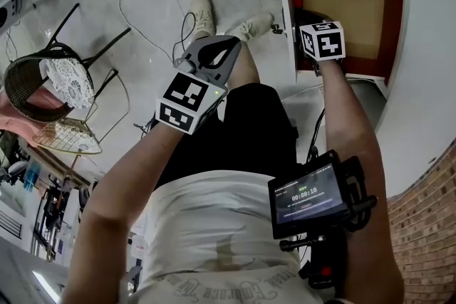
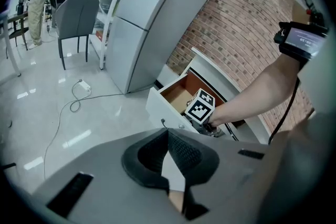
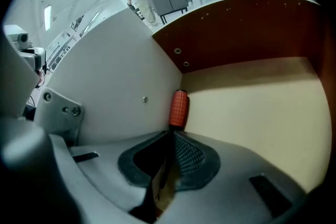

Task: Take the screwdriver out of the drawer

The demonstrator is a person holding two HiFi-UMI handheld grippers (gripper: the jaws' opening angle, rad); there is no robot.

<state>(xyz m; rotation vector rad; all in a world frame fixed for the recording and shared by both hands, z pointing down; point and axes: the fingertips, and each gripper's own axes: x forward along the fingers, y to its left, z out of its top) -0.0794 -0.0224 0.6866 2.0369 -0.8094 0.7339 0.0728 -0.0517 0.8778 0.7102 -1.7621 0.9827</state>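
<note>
The screwdriver (image 3: 178, 108) is inside the drawer (image 3: 252, 107). Its ribbed red handle lies along the edge where the white wall meets the tan floor, near the corner with the red-brown wall. The handle sticks out straight from the tip of the right gripper (image 3: 171, 134), whose jaws are pressed together around the end nearest the camera; the shaft is hidden between the pads. From the head view, the right gripper (image 1: 322, 41) reaches down into the open drawer (image 1: 356, 18), and only its marker cube and the forearm show above the rim. A black screen unit (image 1: 310, 196) is strapped to that forearm. The left gripper view shows the same reach from the side, with the right gripper (image 2: 201, 107) at the front of the pulled-out drawer (image 2: 176, 96), which belongs to a low white cabinet beside a brick wall (image 2: 247, 23). The left gripper (image 2: 169, 136) is held in the air away from the drawer, its jaws closed tip to tip with nothing between them. In the head view, the left gripper (image 1: 214, 57) is over the person's thigh. A cable (image 2: 79, 97) trails across the glossy floor, with a grey chair (image 2: 76, 18) farther back.
</note>
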